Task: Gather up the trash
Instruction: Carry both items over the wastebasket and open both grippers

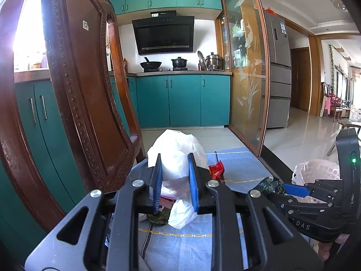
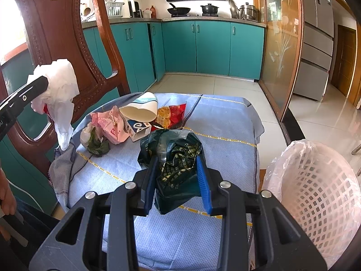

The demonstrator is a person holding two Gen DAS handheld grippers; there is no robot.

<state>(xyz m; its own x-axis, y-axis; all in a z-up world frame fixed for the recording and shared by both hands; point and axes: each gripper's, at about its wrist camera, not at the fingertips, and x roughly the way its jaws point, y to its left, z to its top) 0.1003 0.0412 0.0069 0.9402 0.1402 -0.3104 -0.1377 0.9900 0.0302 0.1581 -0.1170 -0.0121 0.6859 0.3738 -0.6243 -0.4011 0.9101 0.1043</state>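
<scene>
1. Left claw point(image 1: 174, 181) is up in the air beside the wooden chair point(image 1: 85, 85), reaching level over the left edge of the blue cloth point(image 2: 176, 237) on the counter.
2. Right claw point(image 2: 178, 184) sits lower, angled down over the cloth's middle, with the white basket point(image 2: 325, 194) just to its right.
3. The white plastic bag point(image 1: 178, 153) runs upright: bunched top above the fingers, loose tail hanging below.
4. The dark green bag point(image 2: 178, 158) is a crumpled lump stretching away from the claw, far end near the cloth.
5. Left claw: narrowly parted, clamped on the white bag.
6. Right claw: a bit wider, clamped on the green bag.
7. Paper cup point(image 2: 141, 110), pink wrapper point(image 2: 110, 125) and red packet point(image 2: 173, 113) lie heaped behind on the cloth.
</scene>
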